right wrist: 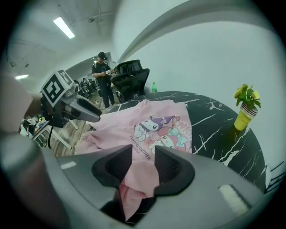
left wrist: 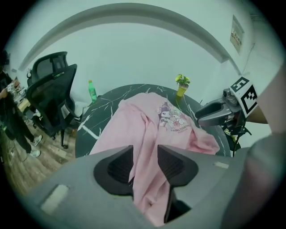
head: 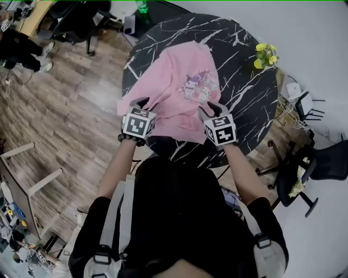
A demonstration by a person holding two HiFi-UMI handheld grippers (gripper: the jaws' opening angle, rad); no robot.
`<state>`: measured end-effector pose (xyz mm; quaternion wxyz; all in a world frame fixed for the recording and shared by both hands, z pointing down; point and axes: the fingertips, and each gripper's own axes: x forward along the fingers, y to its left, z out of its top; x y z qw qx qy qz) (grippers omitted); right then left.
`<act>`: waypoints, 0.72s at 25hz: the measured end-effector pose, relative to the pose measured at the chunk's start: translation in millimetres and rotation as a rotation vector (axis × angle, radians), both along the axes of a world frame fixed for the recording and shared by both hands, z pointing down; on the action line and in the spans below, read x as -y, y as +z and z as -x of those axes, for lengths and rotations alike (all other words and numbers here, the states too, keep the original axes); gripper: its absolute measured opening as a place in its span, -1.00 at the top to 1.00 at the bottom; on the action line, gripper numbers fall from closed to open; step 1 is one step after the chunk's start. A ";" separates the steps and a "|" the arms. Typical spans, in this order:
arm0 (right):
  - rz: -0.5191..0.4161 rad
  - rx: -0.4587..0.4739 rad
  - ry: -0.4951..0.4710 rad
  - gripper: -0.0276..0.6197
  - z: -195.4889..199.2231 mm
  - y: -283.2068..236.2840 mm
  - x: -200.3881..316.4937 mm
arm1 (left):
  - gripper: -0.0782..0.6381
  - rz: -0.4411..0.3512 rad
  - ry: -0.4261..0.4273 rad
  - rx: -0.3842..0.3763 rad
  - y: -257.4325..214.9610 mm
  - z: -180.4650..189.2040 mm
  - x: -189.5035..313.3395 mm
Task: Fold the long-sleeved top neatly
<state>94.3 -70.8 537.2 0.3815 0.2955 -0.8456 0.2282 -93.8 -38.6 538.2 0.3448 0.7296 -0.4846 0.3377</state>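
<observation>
My left claw (left wrist: pixel 145 157) has its two jaws apart, and a fold of the pink long-sleeved top (head: pixel 173 81) runs loose through the gap between them. My right claw (right wrist: pixel 144 156) is the same: its jaws are apart, and a bunched bit of the pink cloth sits between them without being squeezed. Both claws are at the near edge of the top, one at each side, and both point down and away from me. The top lies on the round black desk (head: pixel 242 103) with white streaks. It is spread out but wrinkly, and its picture of two cartoon animals faces up. Its near left part hangs a little over the desk's edge. A small yellow pot (head: pixel 265 55) with a plant stands at the far right of the desk, well apart from the top. A green bottle (head: pixel 141 6) stands by the far edge; I cannot tell if it is on the desk. A black chair (left wrist: pixel 51 89) stands on the wood floor (head: pixel 70 108) beside the desk.
</observation>
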 end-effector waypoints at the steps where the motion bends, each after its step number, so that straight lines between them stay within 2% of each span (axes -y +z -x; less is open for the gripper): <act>1: -0.005 0.001 0.012 0.43 -1.1 -0.2 6.5 | 0.28 -0.005 0.020 -0.002 -1.8 -5.5 8.3; 6: -0.015 -0.005 0.093 0.43 -12.9 6.1 35.8 | 0.28 -0.011 0.094 -0.006 0.5 -23.2 45.2; 13: -0.014 -0.039 0.221 0.43 -42.6 24.4 74.2 | 0.29 -0.022 0.205 0.047 8.2 -30.0 101.6; 18: 0.002 -0.041 0.301 0.44 -60.1 38.2 95.3 | 0.29 -0.009 0.265 0.041 16.8 -48.2 124.6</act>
